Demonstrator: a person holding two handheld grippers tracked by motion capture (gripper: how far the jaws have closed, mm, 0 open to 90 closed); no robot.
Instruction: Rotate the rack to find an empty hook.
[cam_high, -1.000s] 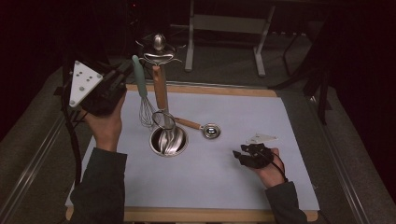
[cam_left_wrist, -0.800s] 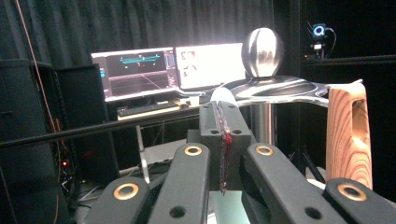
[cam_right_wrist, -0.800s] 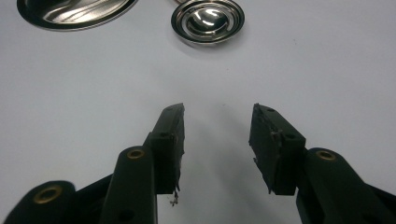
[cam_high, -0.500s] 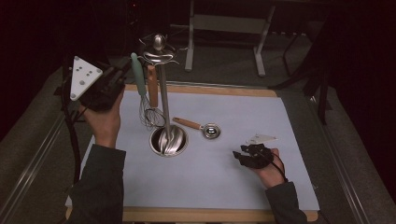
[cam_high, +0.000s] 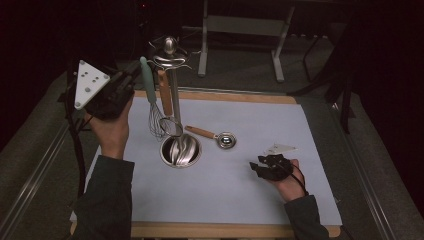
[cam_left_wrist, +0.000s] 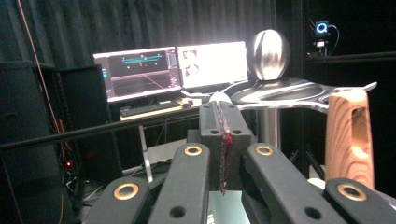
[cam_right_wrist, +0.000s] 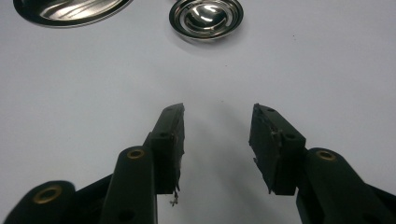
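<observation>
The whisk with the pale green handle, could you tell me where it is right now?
In the high view, the whisk hangs at the utensil stand, left of centre, its handle gripped by the left gripper, beside the wooden-handled utensil.

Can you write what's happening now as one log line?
left tongs: shut on whisk, by stand | right tongs: open, empty, over mat | scoop: on mat

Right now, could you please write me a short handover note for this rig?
Left gripper: shut on the whisk, held up at the top of the stand.
Right gripper: open, empty, low over the mat.
Done: a wooden-handled tool hangs on the stand.
Left: I cannot tell if the whisk is hooked; check, then release. The spoon lies on the mat, probably next to hang.
</observation>
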